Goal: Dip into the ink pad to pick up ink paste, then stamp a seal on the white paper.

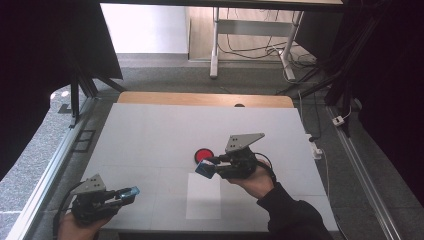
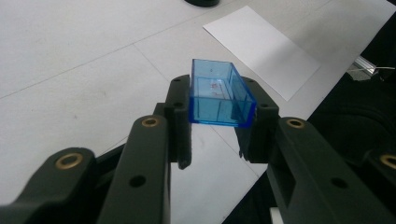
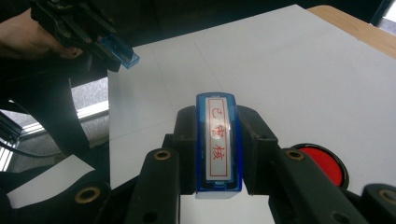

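Red ink pad (image 1: 203,155), round w/ black rim, sits open near the middle of the white table top (image 1: 150,135), red ink showing inside, nothing else in it. Blue cap (image 2: 218,95) is a clear blue box, open end facing the left gripper view cam, empty; long axis runs across btwn the jaws. Left gripper (image 1: 131,192) is clamped on it near the table's front left corner, held off the surface. Right gripper (image 1: 206,169) is closed on the blue stamp (image 3: 218,145), just in front of the ink pad, over the far edge of the white paper sheet (image 1: 203,202). Stamp's long axis runs along the jaws, red-lettered face up toward the right gripper view cam, tip pointing toward the left gripper.
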`<action>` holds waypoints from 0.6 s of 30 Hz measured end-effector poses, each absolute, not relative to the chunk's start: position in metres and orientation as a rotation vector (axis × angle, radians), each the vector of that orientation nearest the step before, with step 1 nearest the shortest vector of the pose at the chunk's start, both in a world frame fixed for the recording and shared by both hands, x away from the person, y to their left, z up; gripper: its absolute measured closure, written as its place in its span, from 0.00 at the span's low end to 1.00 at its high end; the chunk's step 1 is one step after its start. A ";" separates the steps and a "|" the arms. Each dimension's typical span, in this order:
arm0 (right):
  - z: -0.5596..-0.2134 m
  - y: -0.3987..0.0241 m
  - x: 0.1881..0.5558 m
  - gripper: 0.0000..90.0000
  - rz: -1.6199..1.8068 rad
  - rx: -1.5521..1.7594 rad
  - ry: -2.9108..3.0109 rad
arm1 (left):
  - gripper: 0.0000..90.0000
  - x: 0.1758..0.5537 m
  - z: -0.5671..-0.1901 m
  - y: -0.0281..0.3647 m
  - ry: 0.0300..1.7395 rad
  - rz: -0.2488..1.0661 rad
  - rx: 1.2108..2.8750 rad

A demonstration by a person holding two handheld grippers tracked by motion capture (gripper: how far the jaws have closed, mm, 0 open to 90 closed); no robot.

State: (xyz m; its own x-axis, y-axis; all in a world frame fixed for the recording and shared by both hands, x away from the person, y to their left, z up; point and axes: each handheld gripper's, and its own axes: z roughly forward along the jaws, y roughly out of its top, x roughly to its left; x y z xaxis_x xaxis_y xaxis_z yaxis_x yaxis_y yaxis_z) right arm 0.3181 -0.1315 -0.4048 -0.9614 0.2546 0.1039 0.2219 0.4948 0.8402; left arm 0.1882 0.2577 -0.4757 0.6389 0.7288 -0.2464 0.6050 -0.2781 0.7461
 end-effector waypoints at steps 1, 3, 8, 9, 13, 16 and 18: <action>-0.406 -0.132 0.318 0.79 1.499 0.428 2.689 | 0.76 0.188 -0.476 0.257 1.043 0.178 1.987; -0.408 -0.132 0.317 0.79 1.488 0.422 2.692 | 0.76 0.188 -0.476 0.257 1.043 0.178 1.988; -0.414 -0.130 0.317 0.79 1.448 0.415 2.701 | 0.76 0.188 -0.476 0.258 1.045 0.177 1.987; -0.415 -0.130 0.317 0.79 1.438 0.417 2.703 | 0.76 0.188 -0.476 0.258 1.044 0.176 1.987; -0.423 -0.127 0.317 0.79 1.395 0.410 2.719 | 0.76 0.188 -0.476 0.258 1.043 0.178 1.988; -0.430 -0.125 0.317 0.79 1.358 0.404 2.725 | 0.76 0.188 -0.476 0.258 1.043 0.175 1.987; -0.433 -0.124 0.317 0.79 1.318 0.384 2.724 | 0.76 0.188 -0.476 0.258 1.043 0.174 1.986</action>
State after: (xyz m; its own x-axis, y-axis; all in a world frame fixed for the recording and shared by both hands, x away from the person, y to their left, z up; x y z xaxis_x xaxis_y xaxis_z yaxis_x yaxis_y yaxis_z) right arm 0.3170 -0.1239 -0.4329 -0.9643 0.2634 0.0276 0.1851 0.5957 0.7816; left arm 0.1884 0.2578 -0.4759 0.6402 0.7266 -0.2492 0.6060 -0.2784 0.7451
